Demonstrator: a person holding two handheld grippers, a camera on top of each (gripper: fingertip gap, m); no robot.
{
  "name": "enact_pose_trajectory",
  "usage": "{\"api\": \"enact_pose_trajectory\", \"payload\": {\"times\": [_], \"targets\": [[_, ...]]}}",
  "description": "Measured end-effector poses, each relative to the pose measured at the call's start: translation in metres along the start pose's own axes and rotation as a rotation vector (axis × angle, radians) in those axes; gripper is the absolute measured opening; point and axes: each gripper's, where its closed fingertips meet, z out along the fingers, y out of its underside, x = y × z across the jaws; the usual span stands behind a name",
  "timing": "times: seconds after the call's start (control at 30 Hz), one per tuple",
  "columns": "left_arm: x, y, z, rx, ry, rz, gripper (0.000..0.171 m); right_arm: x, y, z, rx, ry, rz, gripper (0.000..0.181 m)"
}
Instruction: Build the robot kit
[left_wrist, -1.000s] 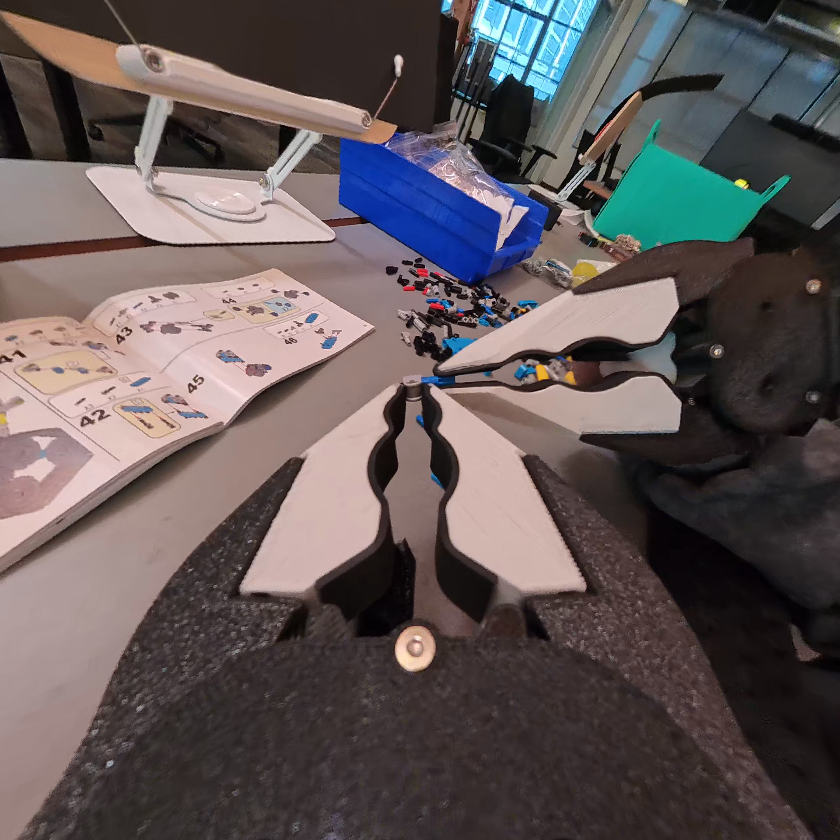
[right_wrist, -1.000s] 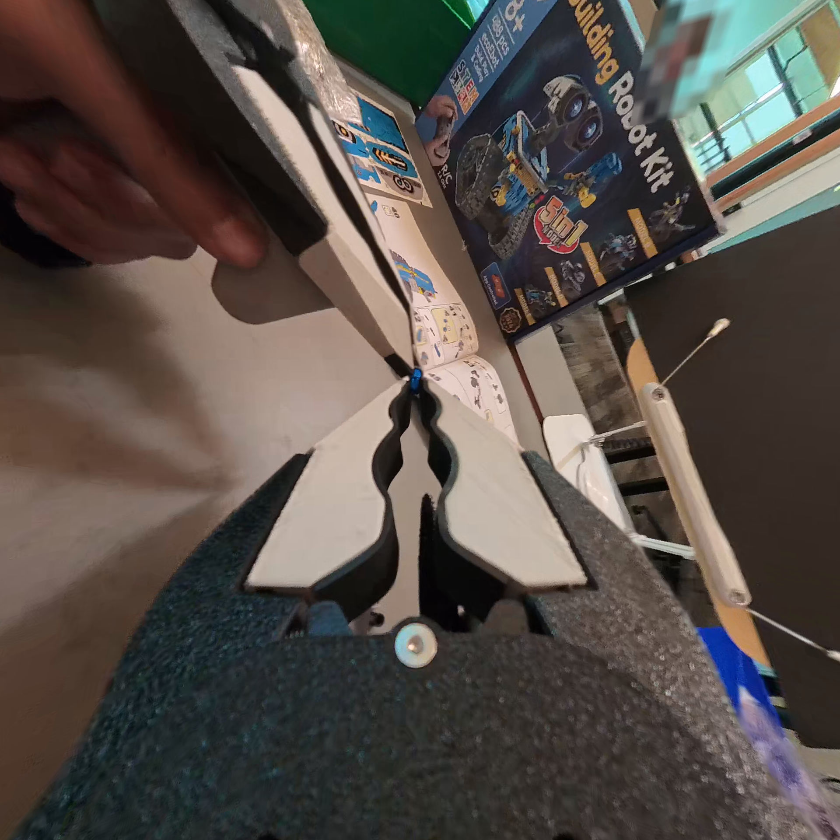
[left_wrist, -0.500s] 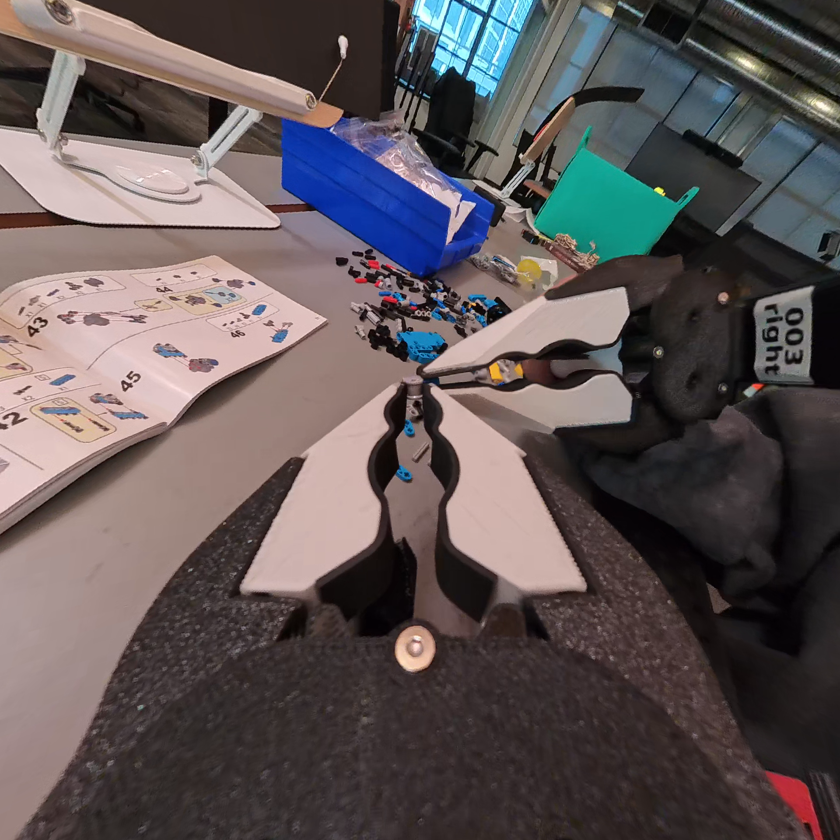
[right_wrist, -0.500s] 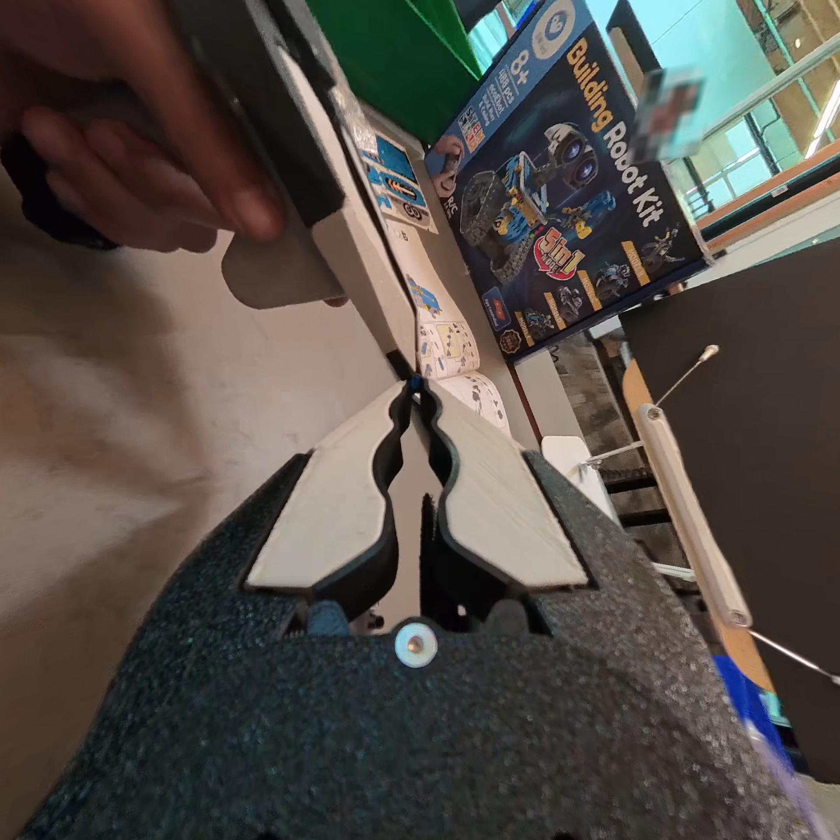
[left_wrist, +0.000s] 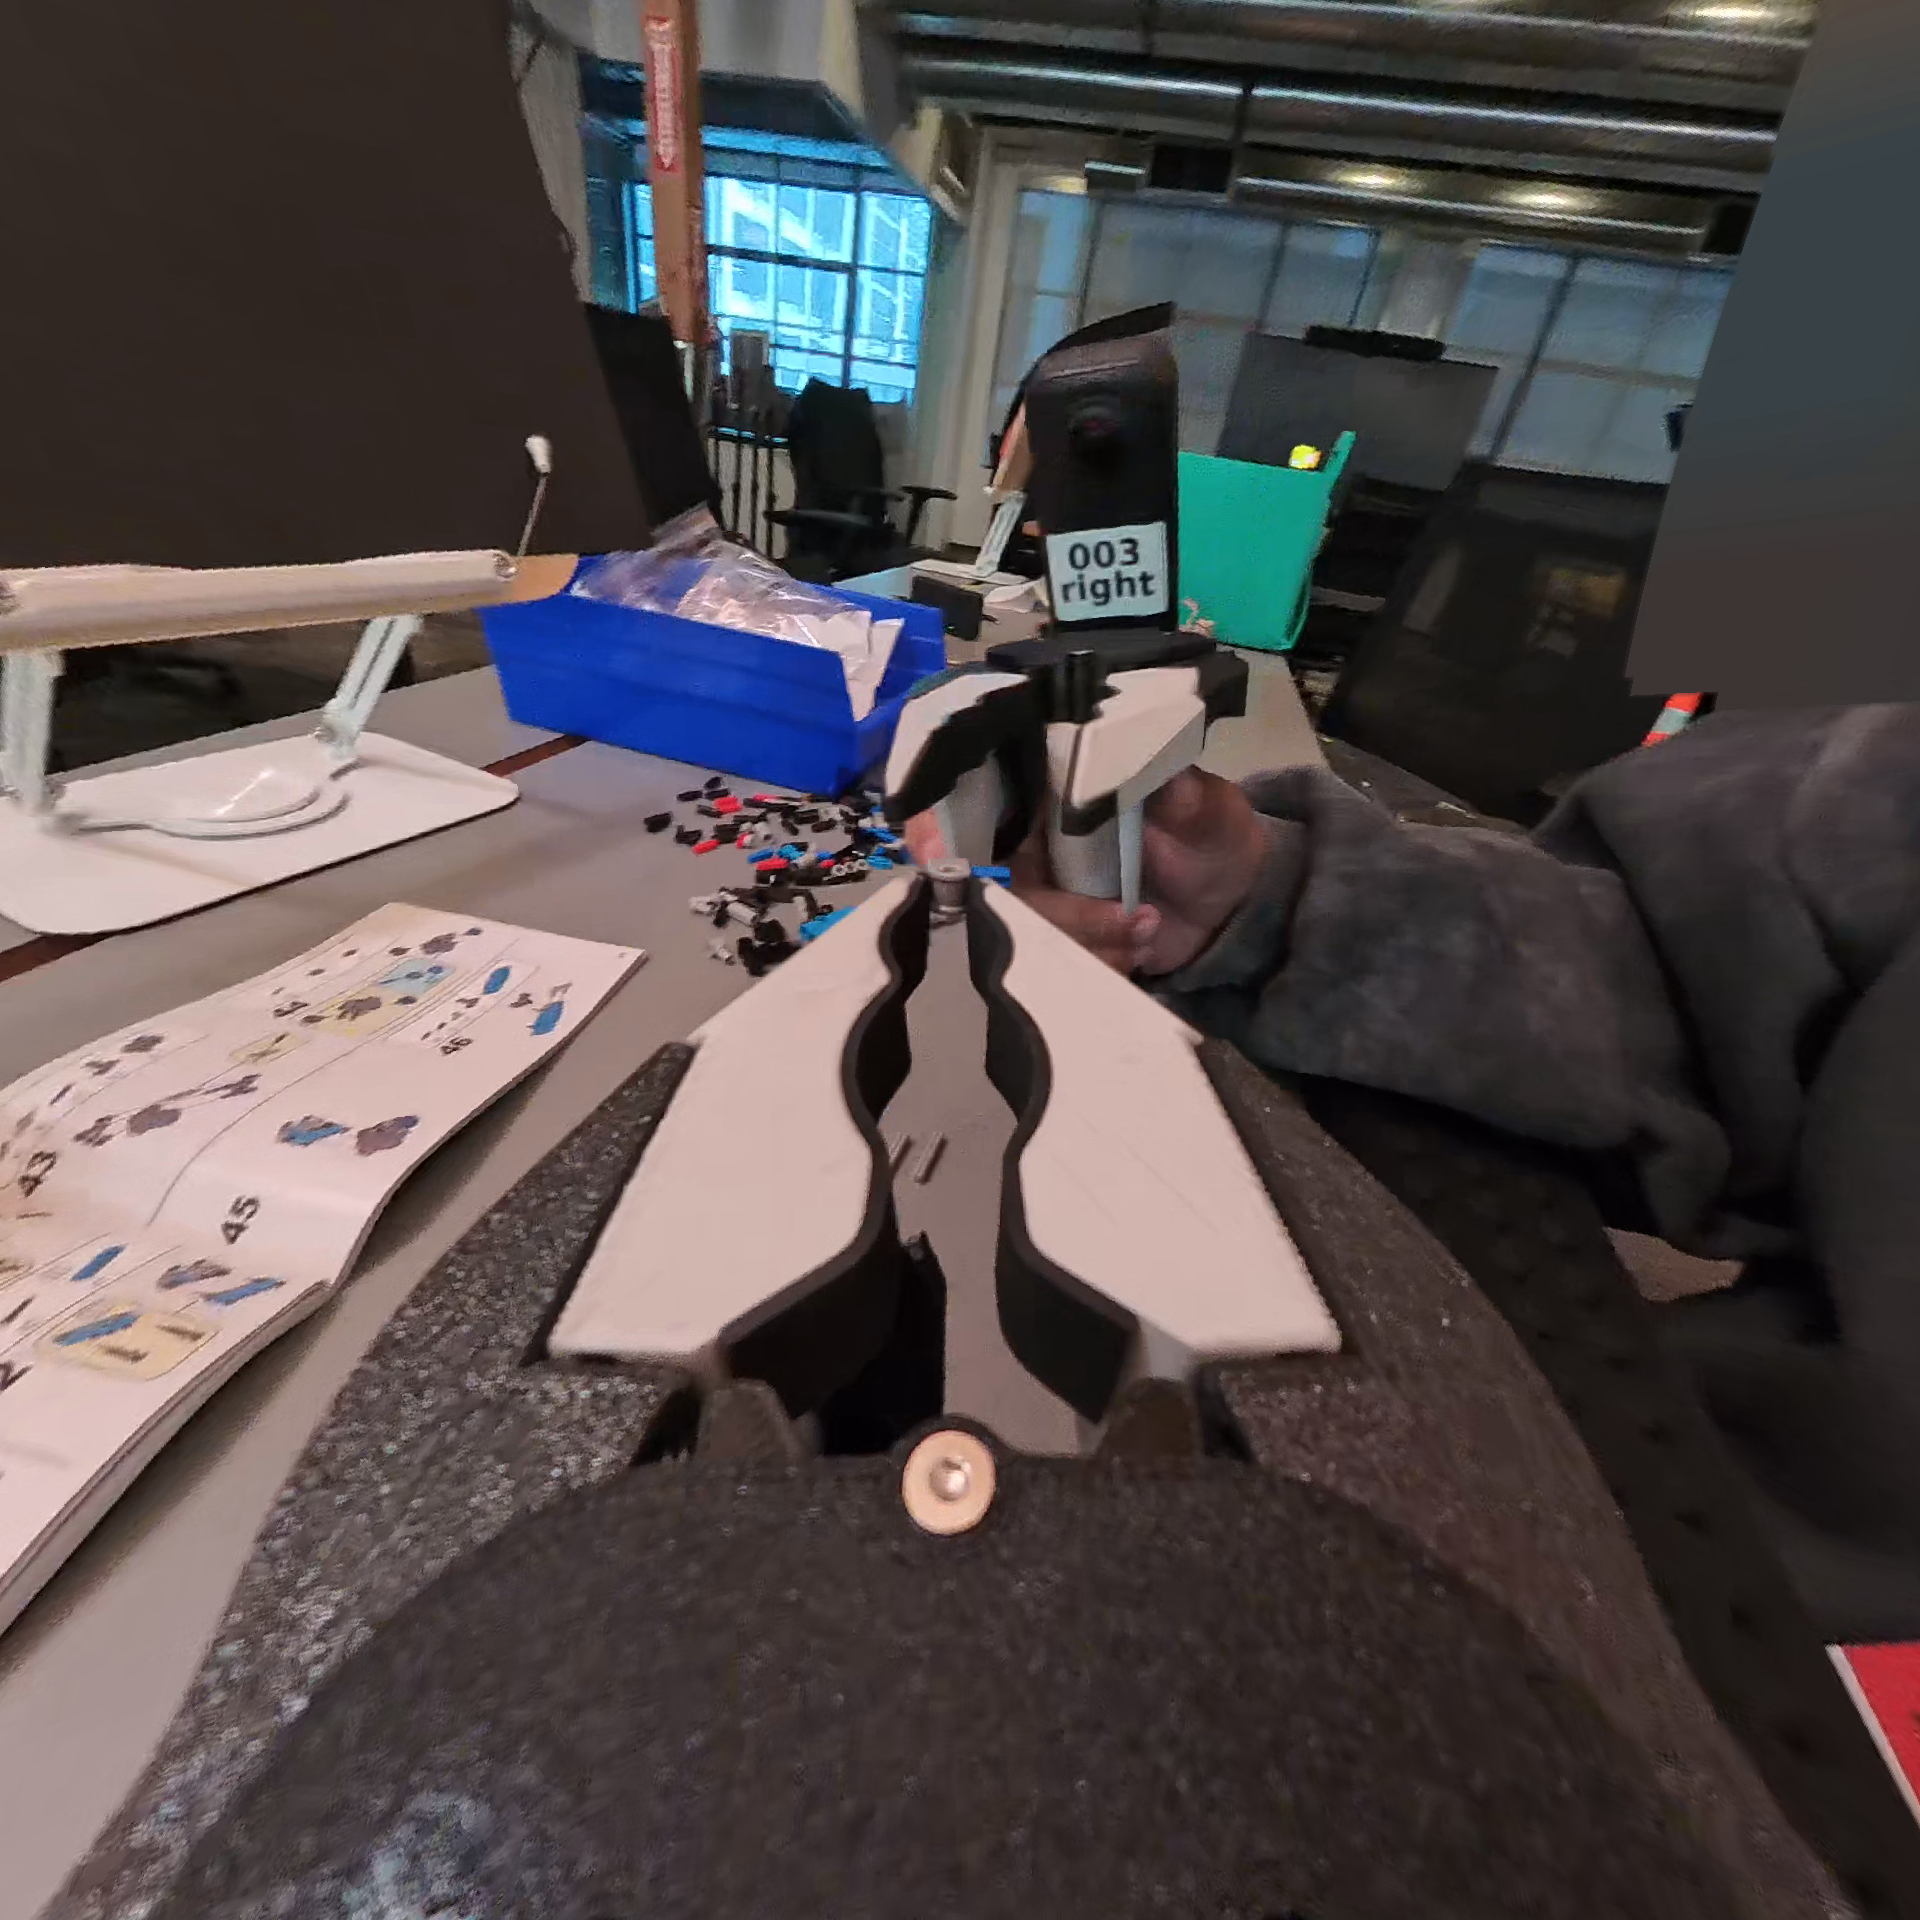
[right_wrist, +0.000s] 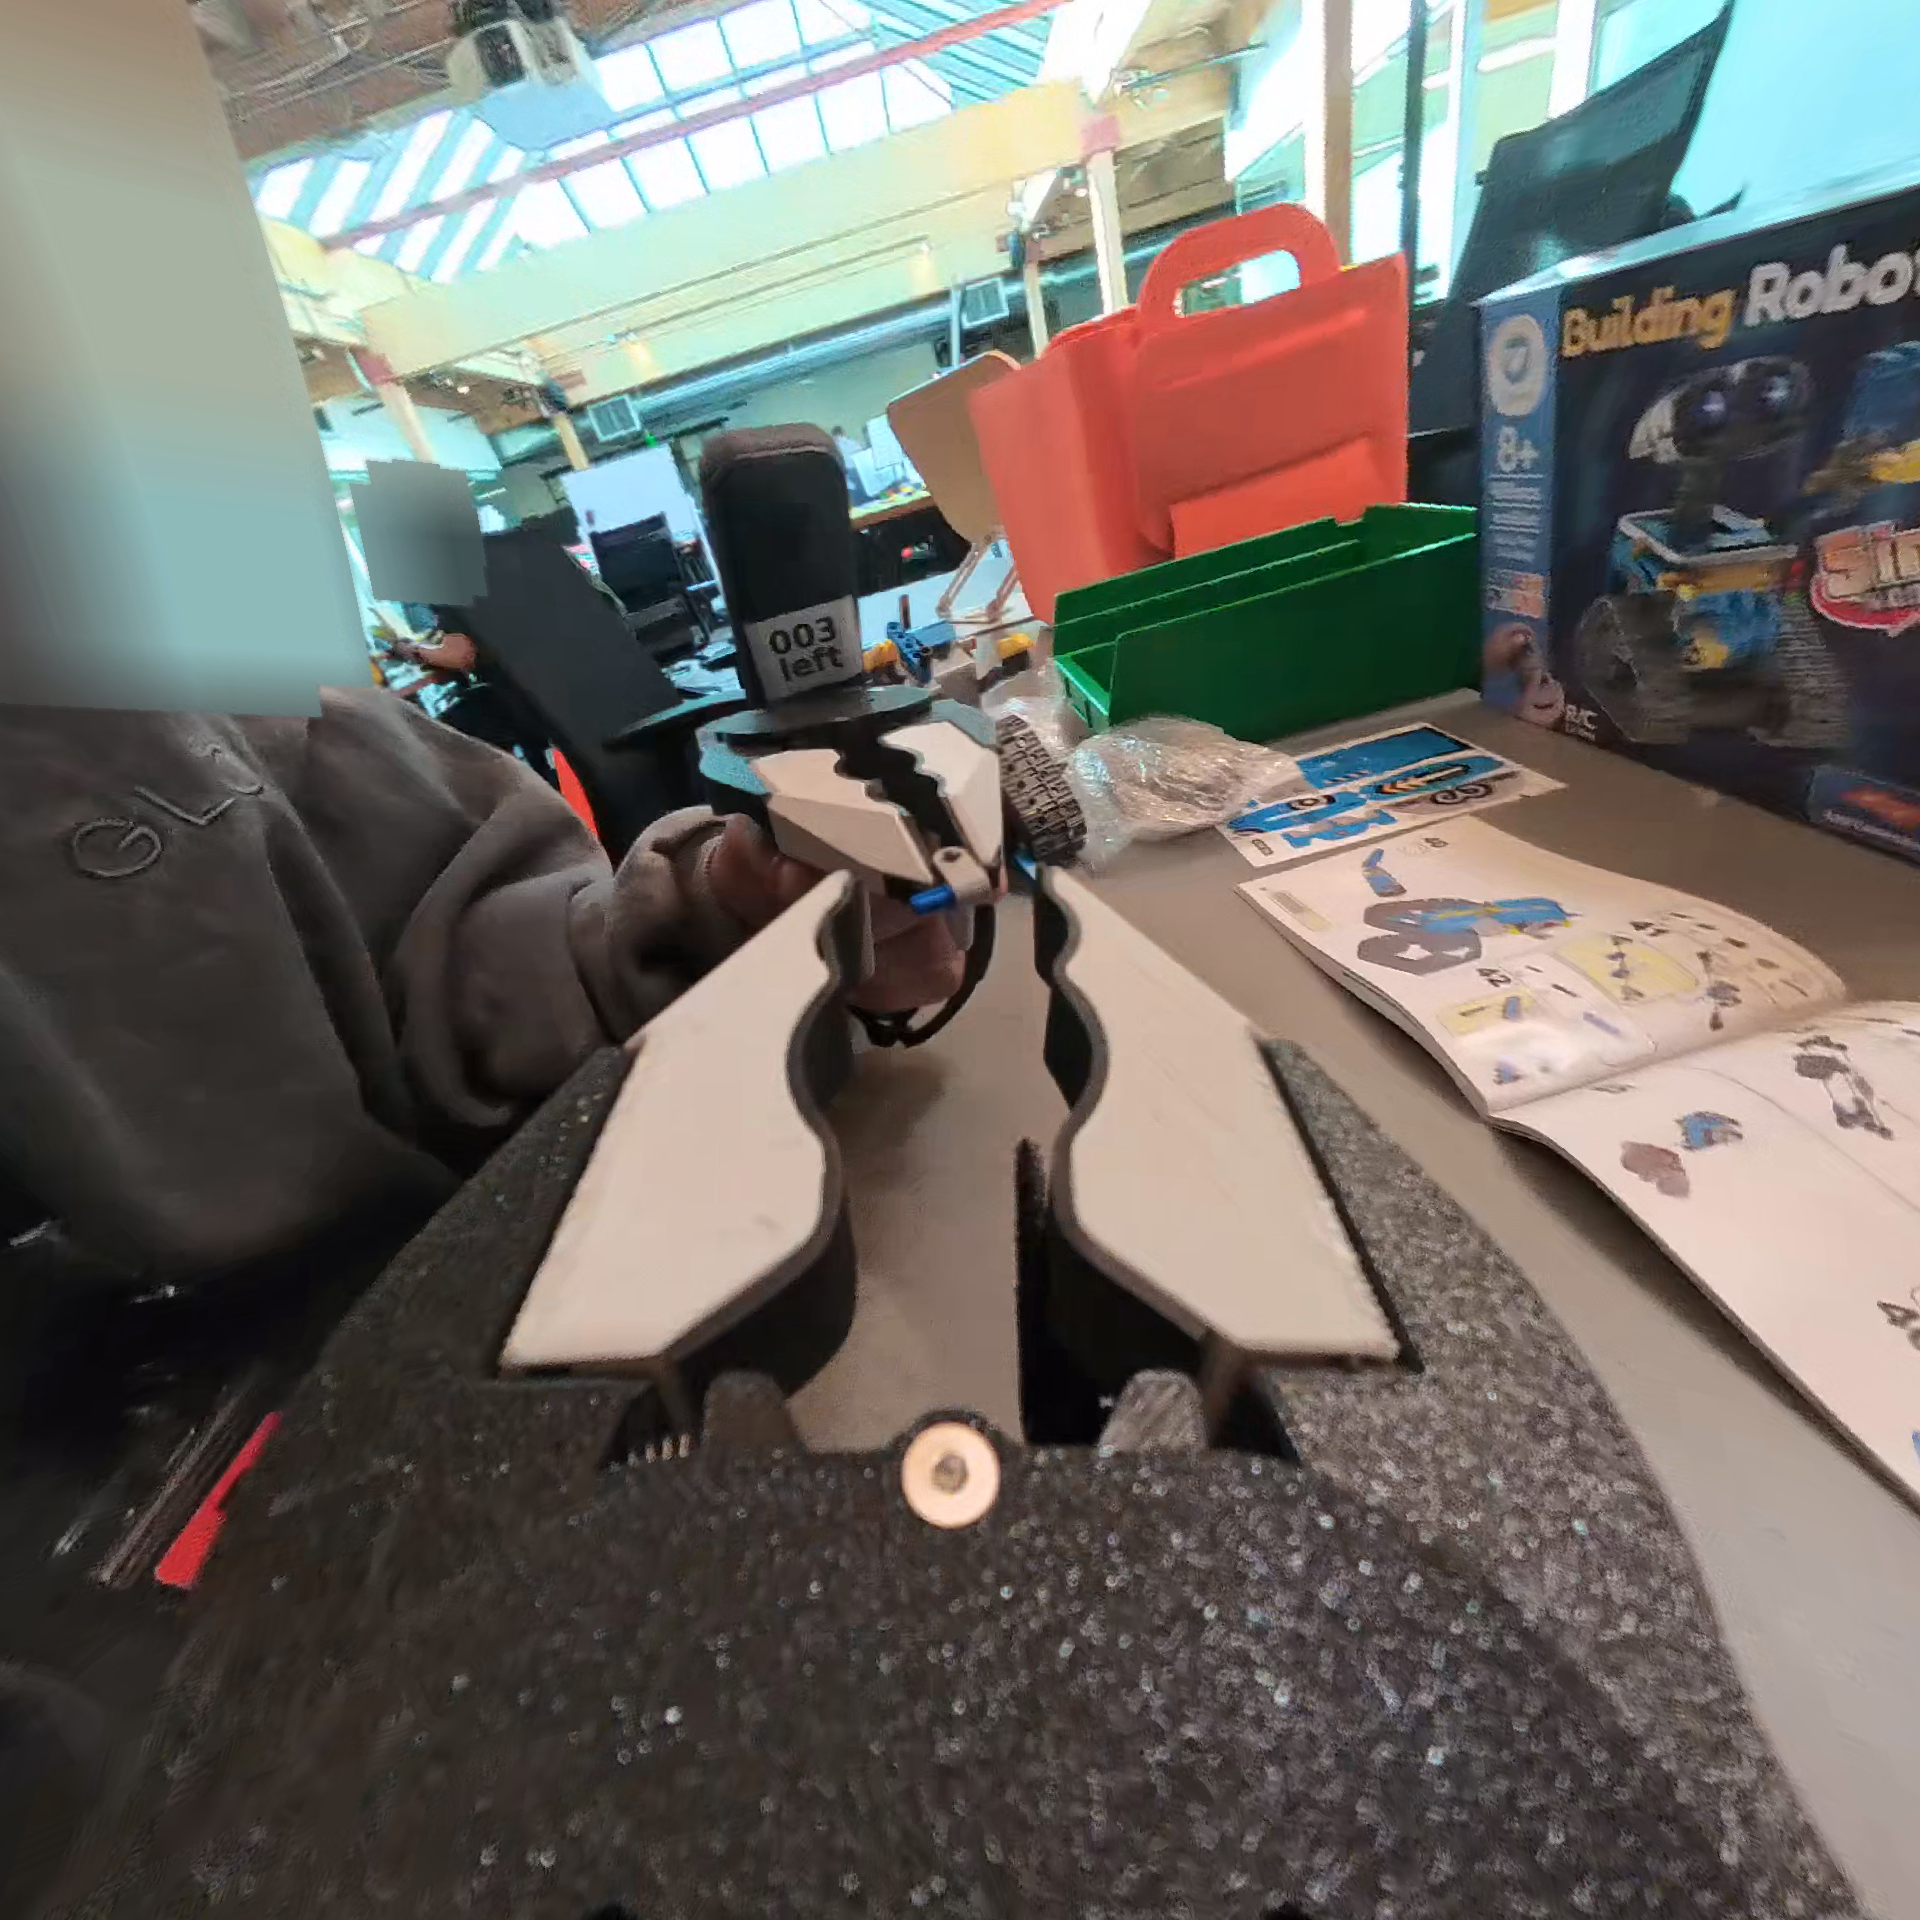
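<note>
Now we see our left gripper (left_wrist: 945, 896) closed on a small grey piece (left_wrist: 947, 891), pinched right at the fingertips; from the right wrist view the same piece (right_wrist: 954, 871) shows a short blue pin (right_wrist: 931, 900) sticking out of it. Our right gripper (right_wrist: 940, 899) stands apart from it, its fingers spread with a clear gap and nothing between them, their tips just beside the left gripper's tips. In the left wrist view the right gripper (left_wrist: 1013, 821) faces us, held in a hand (left_wrist: 1174, 873) that comes out of a dark grey sleeve (left_wrist: 1507, 935). Both grippers hang above a grey table (left_wrist: 582, 873). A scatter of small black, red and blue parts (left_wrist: 790, 842) lies on it just beyond the left fingertips, with a blue bin (left_wrist: 707, 675) holding a clear plastic bag behind them. An open booklet (left_wrist: 239, 1122) lies to the left, and past it a white stand (left_wrist: 229, 800). From the right side we also see the booklet (right_wrist: 1621, 1029), a sticker sheet (right_wrist: 1382, 790), a crumpled clear bag (right_wrist: 1174, 779), a green bin (right_wrist: 1268, 644), an orange bag (right_wrist: 1195, 416) and a dark kit box (right_wrist: 1704, 520) at the table's far edge.
</note>
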Motion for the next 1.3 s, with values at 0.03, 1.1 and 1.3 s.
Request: {"api": "enact_pose_trajectory", "payload": {"times": [0.03,1.1,1.3], "targets": [[0.002,0.000,0.001,-0.001,0.005,0.003,0.006,-0.004,0.001,0.001,-0.004,-0.011,-0.025,0.030],[-0.042,0.145,-0.005,-0.762,-0.221,0.102,0.007,0.084,0.126,-0.088,-0.751,0.374,0.001,0.023],[-0.036,0.147,-0.008,-0.775,-0.191,0.119,0.007,0.090,0.138,-0.086,-0.824,0.423,-0.064,0.022]]}}
